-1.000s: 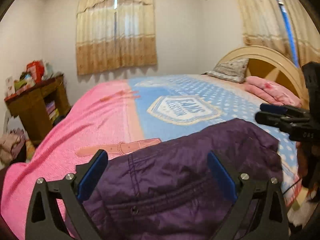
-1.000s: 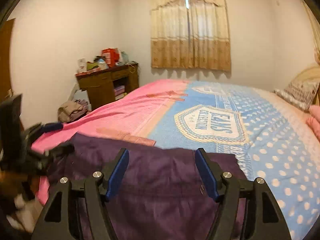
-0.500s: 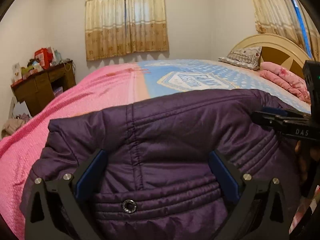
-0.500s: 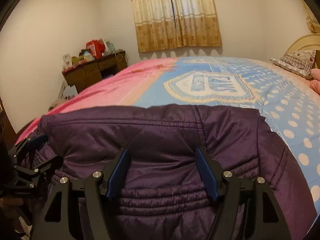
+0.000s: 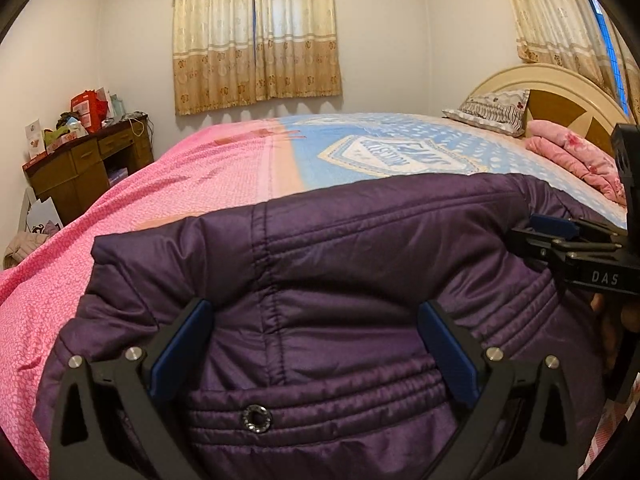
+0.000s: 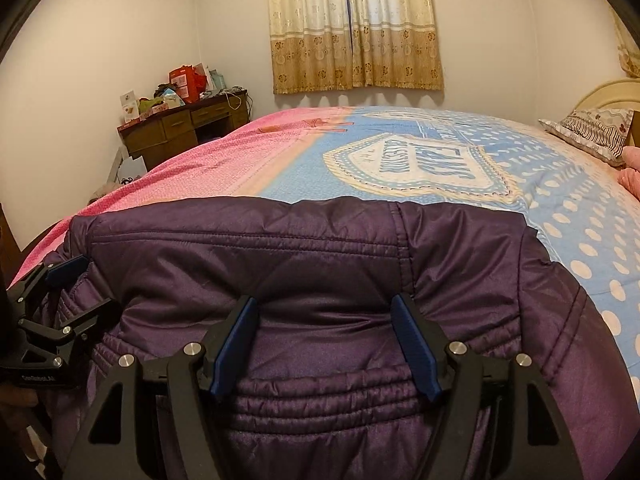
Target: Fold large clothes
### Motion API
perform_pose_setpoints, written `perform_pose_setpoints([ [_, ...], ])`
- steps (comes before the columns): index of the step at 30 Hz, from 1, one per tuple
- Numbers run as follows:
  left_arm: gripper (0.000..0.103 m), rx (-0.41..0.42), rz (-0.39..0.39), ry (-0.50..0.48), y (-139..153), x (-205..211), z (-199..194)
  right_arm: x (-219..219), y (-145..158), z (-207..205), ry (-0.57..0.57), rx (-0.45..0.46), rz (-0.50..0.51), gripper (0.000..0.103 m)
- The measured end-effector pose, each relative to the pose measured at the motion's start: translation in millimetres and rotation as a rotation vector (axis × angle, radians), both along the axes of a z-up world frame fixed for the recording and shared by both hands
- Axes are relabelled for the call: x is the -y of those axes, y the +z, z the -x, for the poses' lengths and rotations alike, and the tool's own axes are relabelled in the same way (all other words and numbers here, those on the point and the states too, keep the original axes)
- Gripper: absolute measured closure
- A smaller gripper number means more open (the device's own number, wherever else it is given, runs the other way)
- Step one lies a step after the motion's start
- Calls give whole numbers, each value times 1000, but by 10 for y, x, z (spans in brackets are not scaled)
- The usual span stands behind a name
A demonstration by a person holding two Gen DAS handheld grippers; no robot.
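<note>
The bed (image 5: 168, 184) carries the purple jacket (image 5: 340, 280) at its near edge, bunched, well short of the pillow (image 5: 492, 110). Left gripper (image 5: 312, 344) and right gripper (image 6: 326, 340) both stand wide, pads apart, holding nothing. Recommended: close each on the ribbed hem, lift evenly, spread flat before folding.

Purple quilted jacket (image 5: 340, 280) bunched across near edge of bed (image 5: 160, 192), left tongs (image 5: 314, 344) spread wide over its fabric, right tongs (image 5: 560, 236) at its right edge, pillow (image 5: 488, 110) against headboard (image 5: 560, 92), cluttered table (image 5: 84, 160) far left.
</note>
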State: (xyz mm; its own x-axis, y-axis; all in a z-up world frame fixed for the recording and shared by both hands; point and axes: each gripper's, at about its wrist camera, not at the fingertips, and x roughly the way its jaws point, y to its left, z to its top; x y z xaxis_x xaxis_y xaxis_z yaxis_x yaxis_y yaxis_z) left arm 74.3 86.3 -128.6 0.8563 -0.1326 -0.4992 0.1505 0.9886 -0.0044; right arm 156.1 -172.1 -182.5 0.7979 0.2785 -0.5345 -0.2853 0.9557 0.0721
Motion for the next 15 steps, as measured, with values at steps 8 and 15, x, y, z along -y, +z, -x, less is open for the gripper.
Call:
perform_pose_setpoints([
  [8,0,-4,-4,4,-12,17,-1,-8,-6,-32,4,-11,0,31],
  [15,0,-14,-10,5,7,20,-18,-5,-6,-82,6,-18,4,30],
])
